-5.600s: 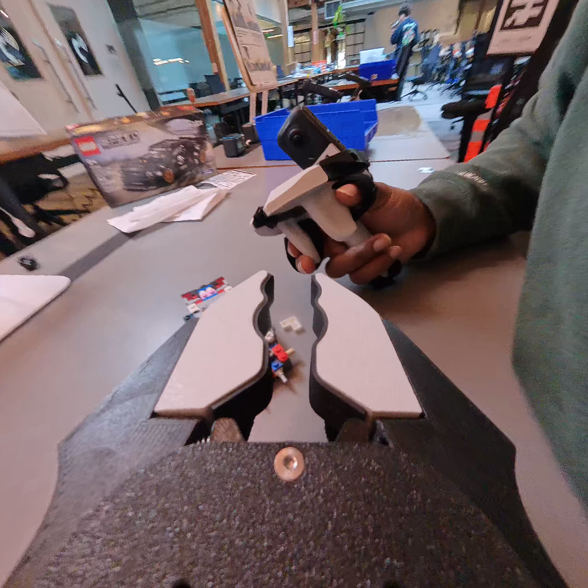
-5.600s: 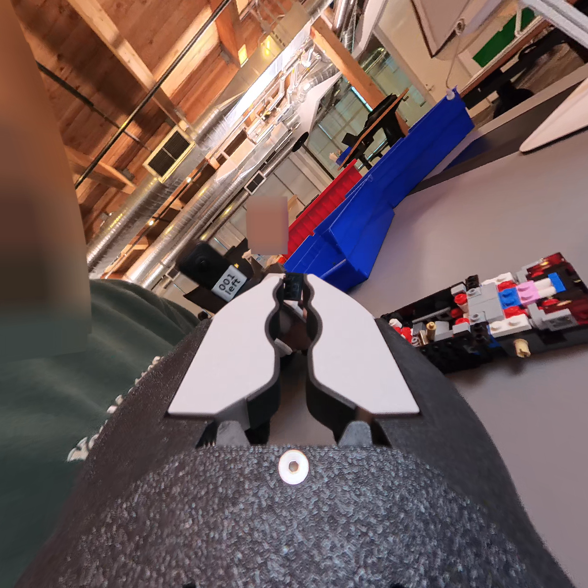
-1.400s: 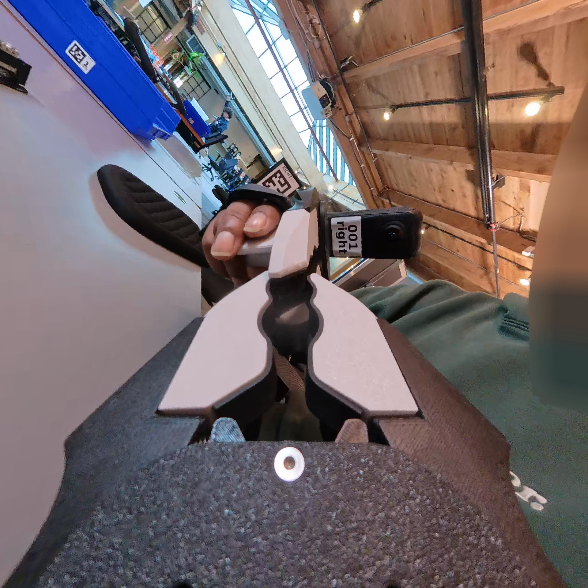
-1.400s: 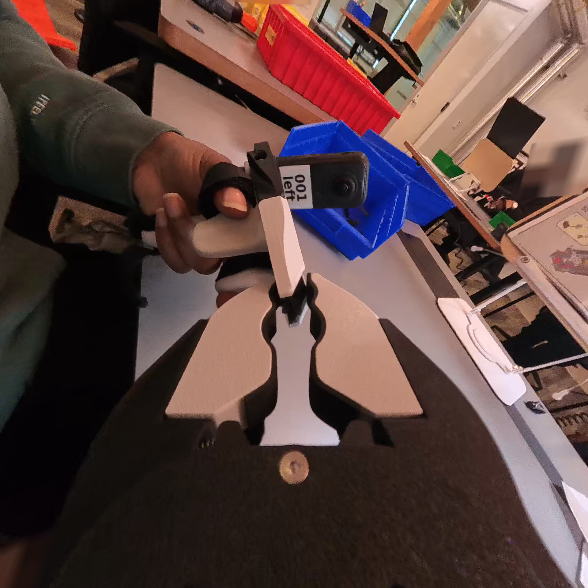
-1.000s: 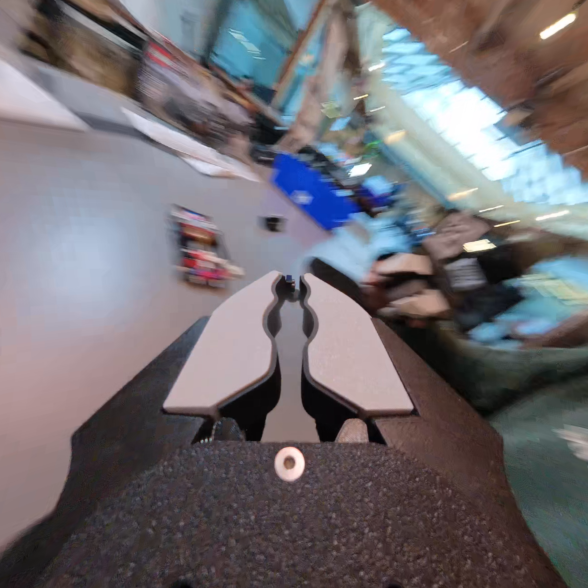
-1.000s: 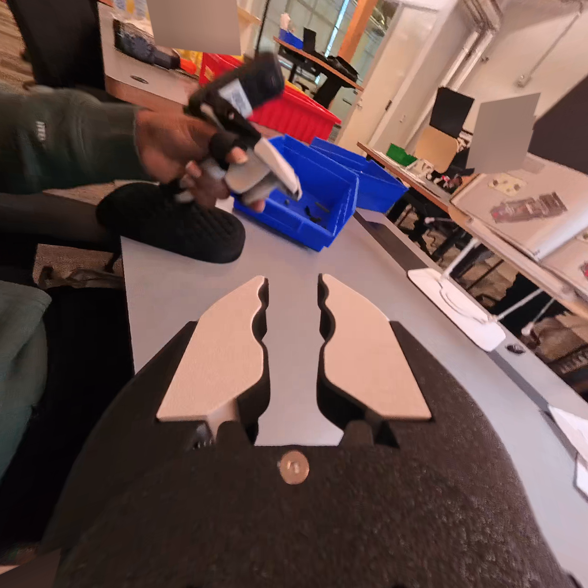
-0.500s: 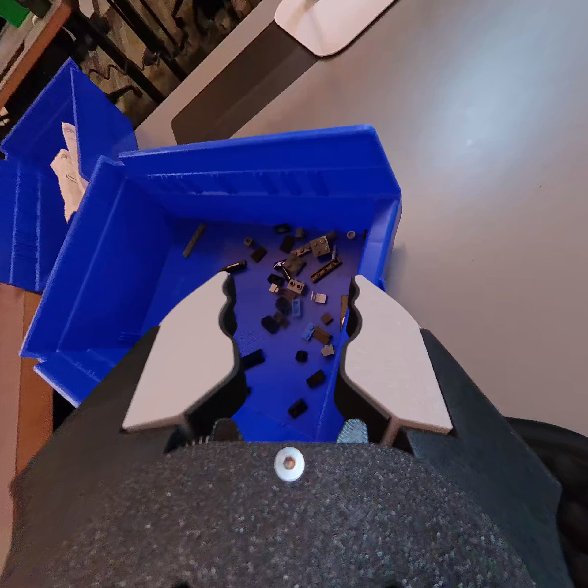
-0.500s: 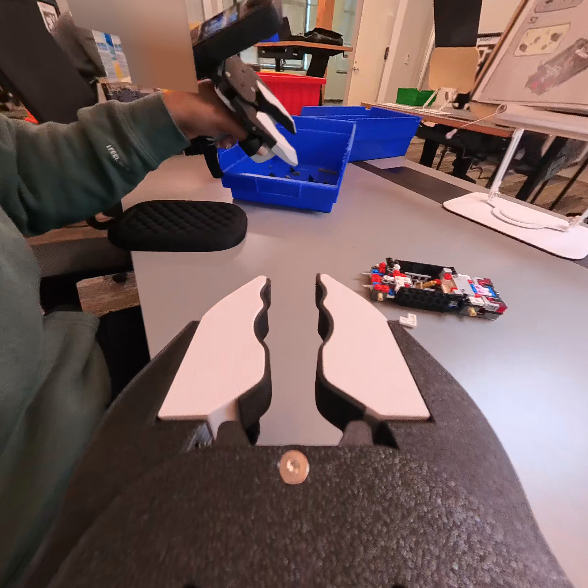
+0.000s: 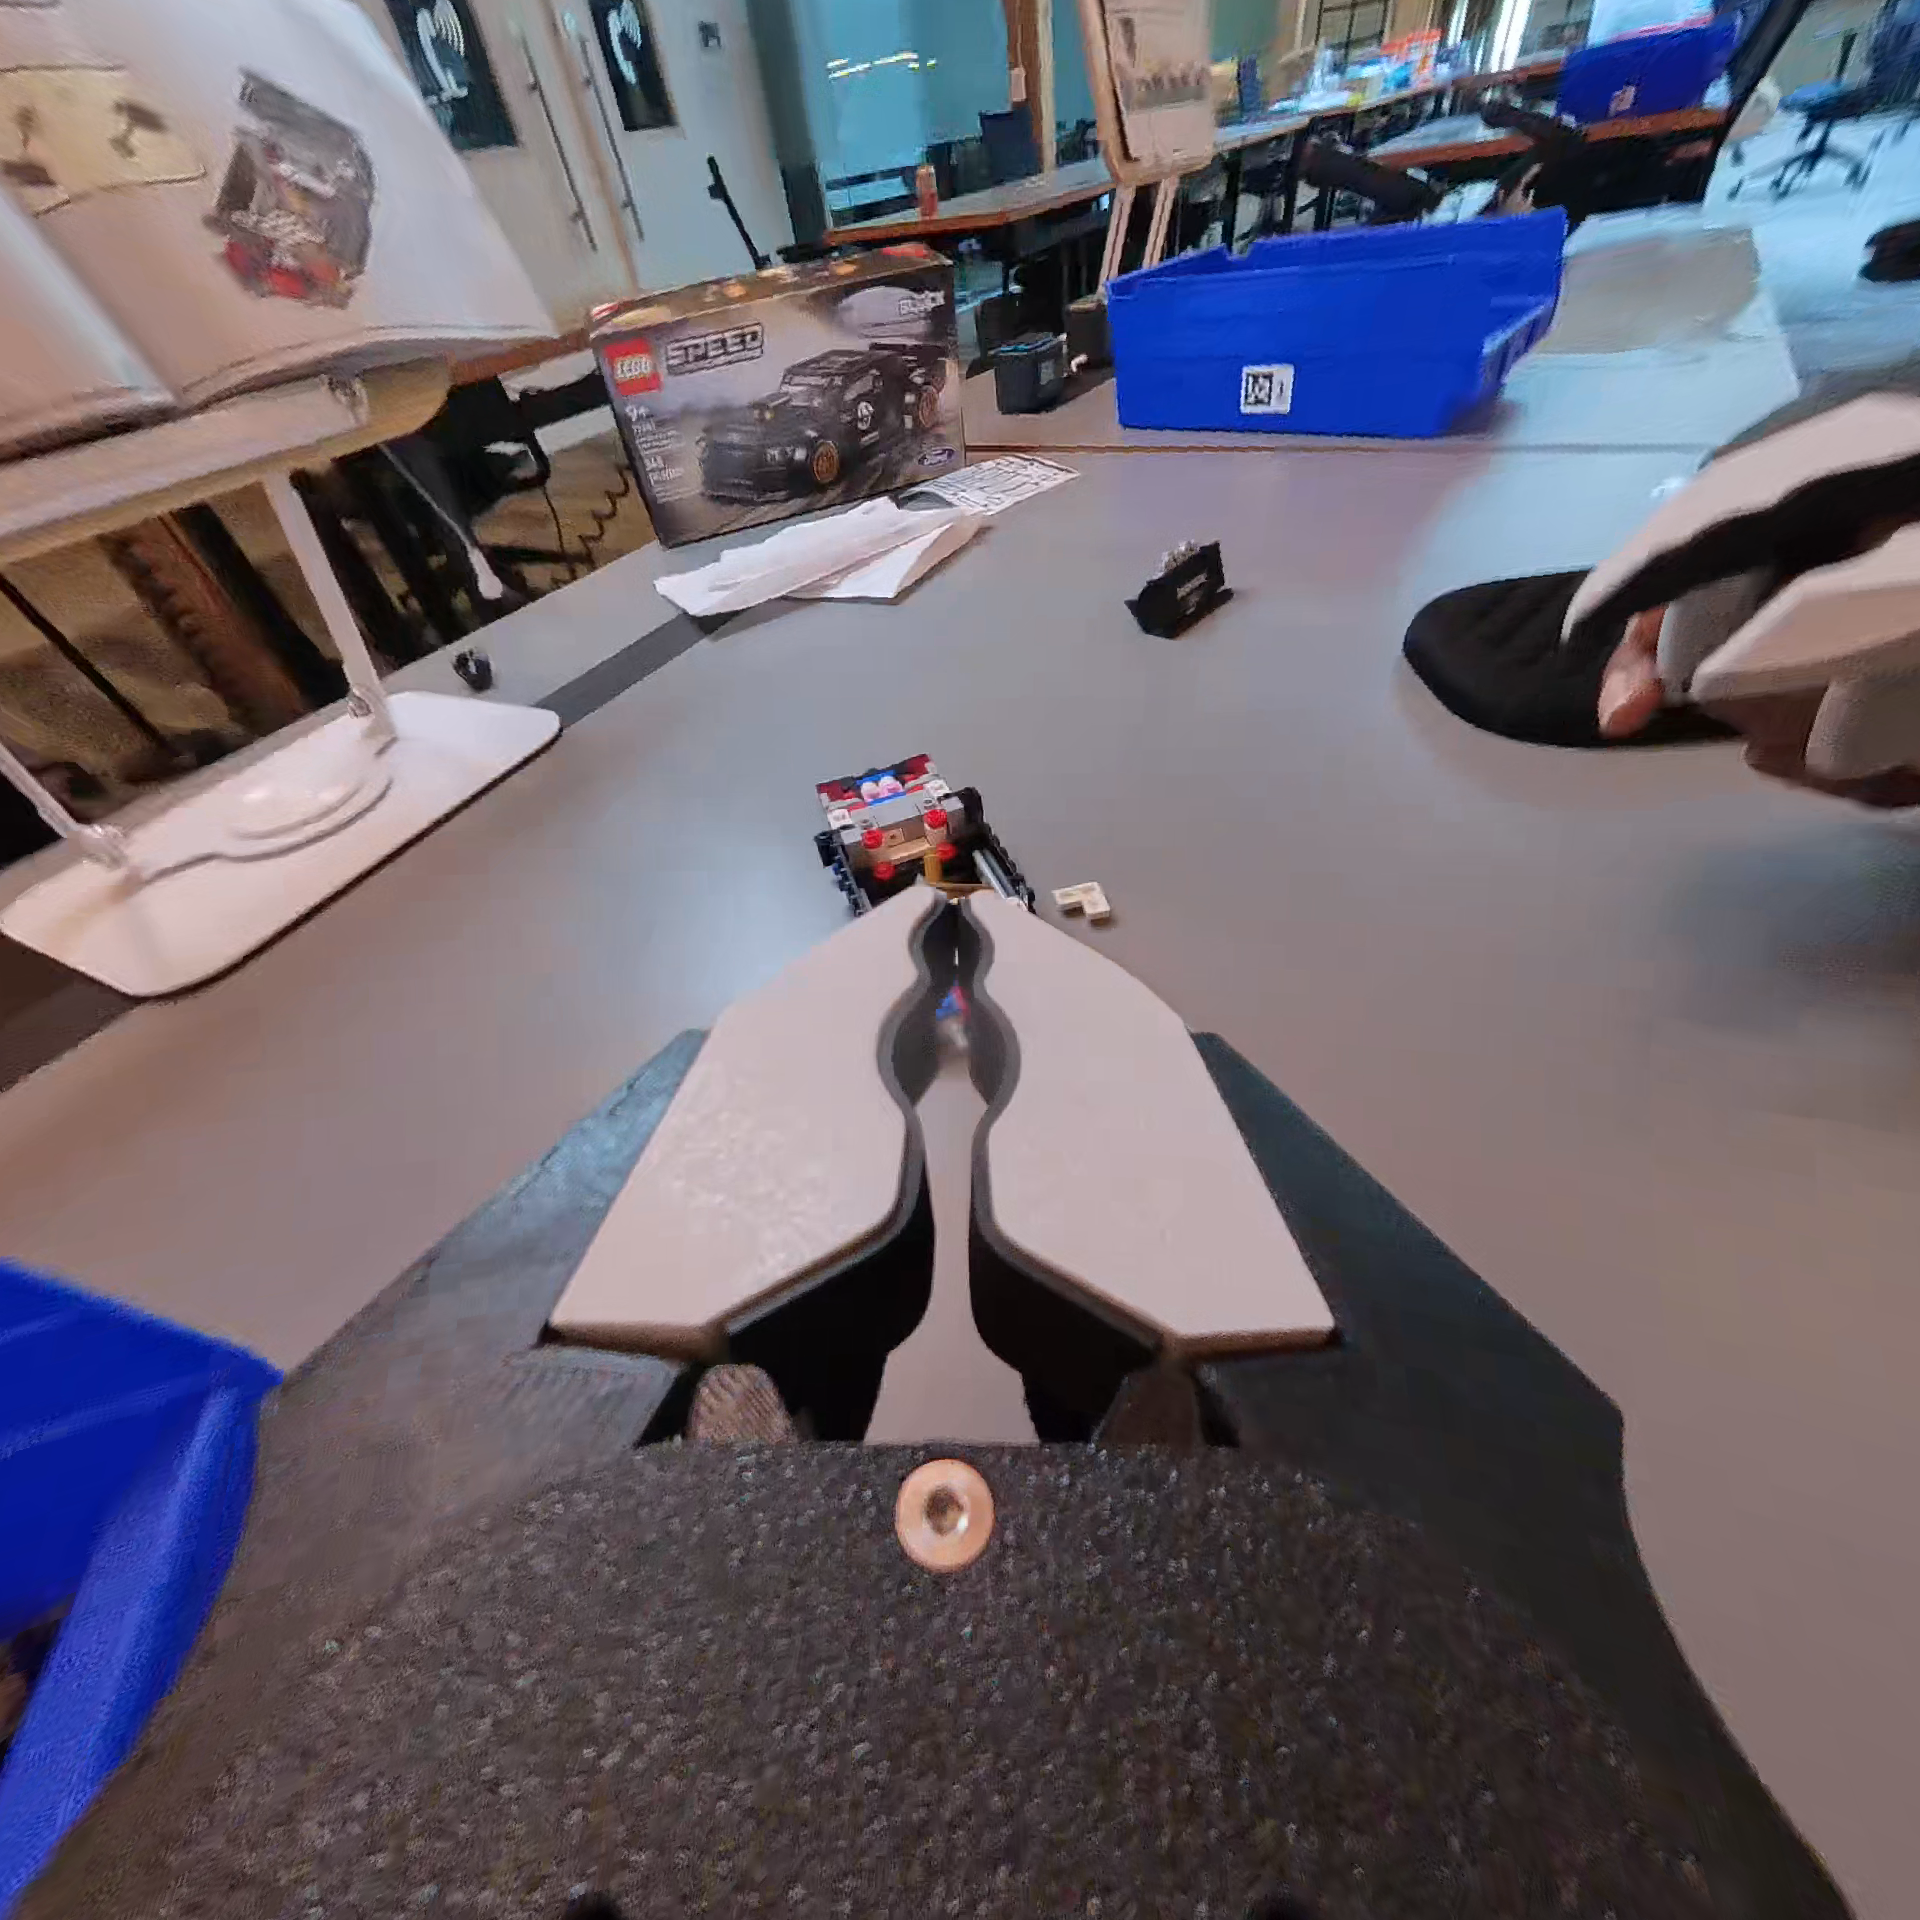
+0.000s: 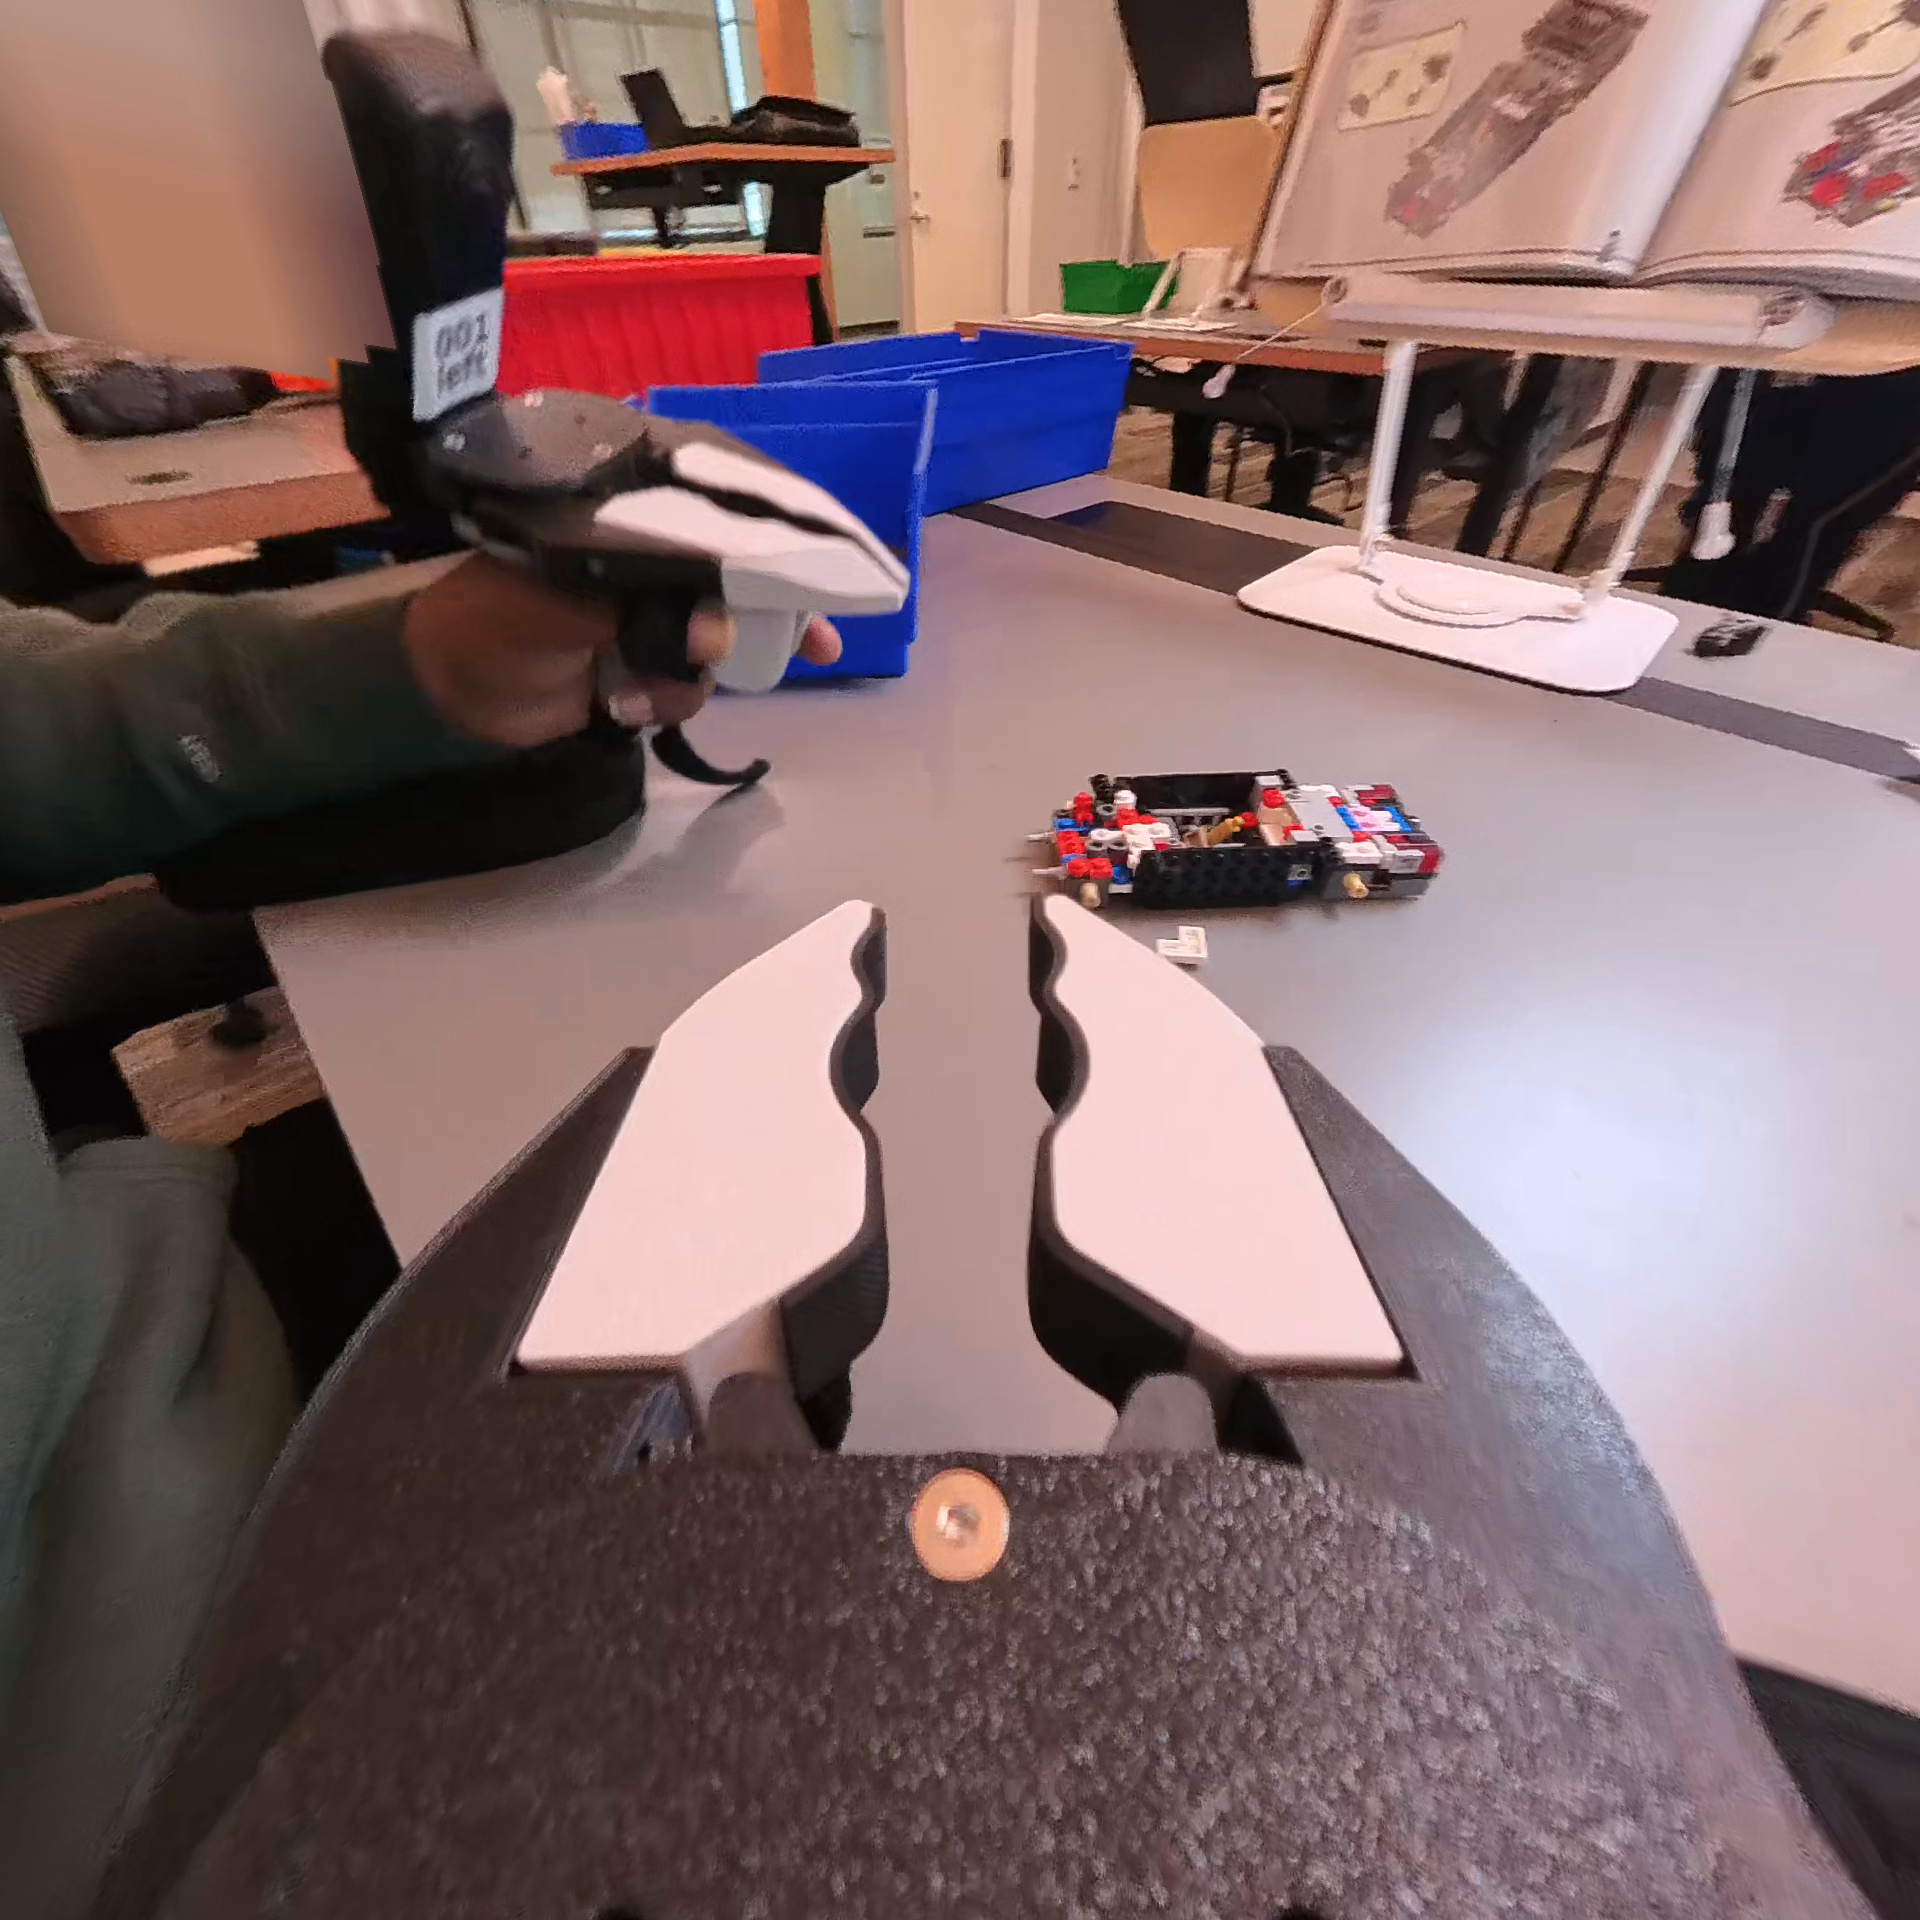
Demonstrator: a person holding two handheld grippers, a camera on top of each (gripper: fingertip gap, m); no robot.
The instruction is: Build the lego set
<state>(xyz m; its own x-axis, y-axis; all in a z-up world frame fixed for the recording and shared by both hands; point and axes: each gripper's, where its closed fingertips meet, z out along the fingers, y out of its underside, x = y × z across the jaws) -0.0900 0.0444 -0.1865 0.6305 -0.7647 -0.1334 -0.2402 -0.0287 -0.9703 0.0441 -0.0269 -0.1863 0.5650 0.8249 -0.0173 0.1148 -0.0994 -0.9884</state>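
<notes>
Left gripper fingers pressed nearly together, tips almost touching; cannot tell if small part pinched between them. Right gripper fingers parted, nothing held. Half-built lego car flat on grey table, well ahead of both grippers; small white L-shaped piece just beside it. Blue bin behind left gripper, contents hidden. Another blue bin far across table, contents hidden. Lego box upright at far edge, paper sheets before it.
</notes>
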